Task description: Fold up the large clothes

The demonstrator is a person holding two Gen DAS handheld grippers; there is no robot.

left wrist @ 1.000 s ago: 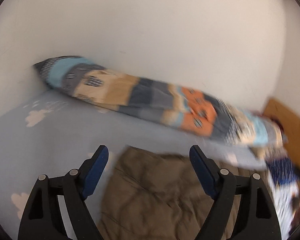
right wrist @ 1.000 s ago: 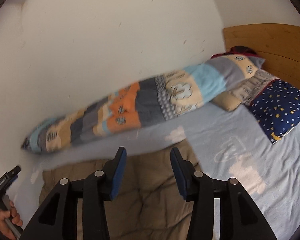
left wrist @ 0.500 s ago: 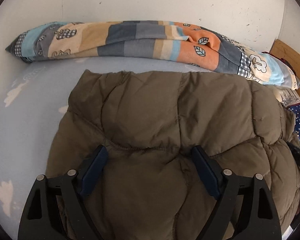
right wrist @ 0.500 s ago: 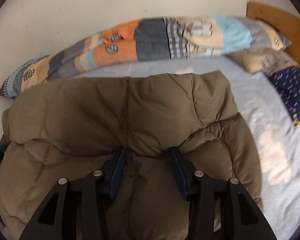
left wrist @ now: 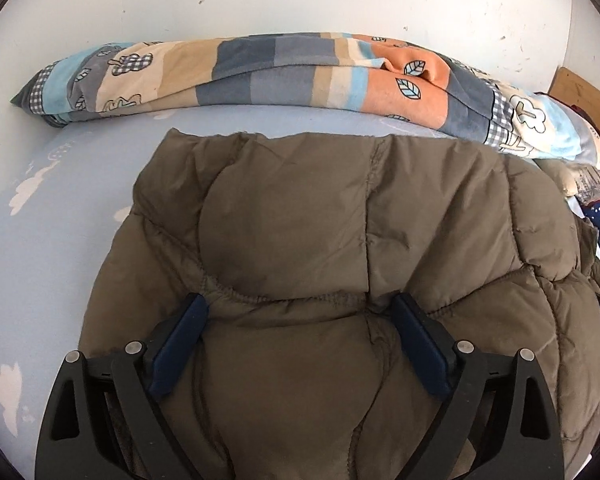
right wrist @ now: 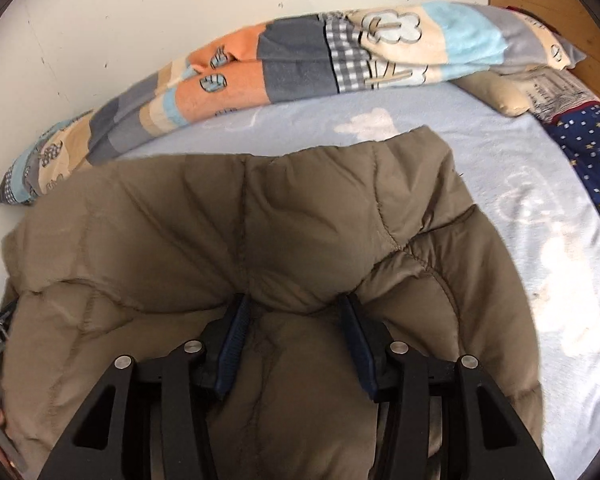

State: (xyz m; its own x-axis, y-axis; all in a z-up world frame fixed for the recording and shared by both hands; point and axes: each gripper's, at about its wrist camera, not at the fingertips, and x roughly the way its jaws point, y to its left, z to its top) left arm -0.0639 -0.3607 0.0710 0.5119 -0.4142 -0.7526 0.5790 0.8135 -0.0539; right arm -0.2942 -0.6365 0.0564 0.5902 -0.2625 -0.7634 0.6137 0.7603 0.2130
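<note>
One broad bed sheet [left wrist: 40,280], pale blue and soft with white cloud shapes, carries a puffy olive-brown quilted jacket [left wrist: 320,220] of smooth stitched panels, with a long rolled patchwork blanket [left wrist: 260,72] of fleecy orange, grey and beige along the white wall behind it. Spread wide and opening, the left gripper [left wrist: 300,320] straddles a bulging fold of the jacket. Narrower set, the right gripper [right wrist: 296,316] has its blue pads pressed into a bunched fold.
</note>
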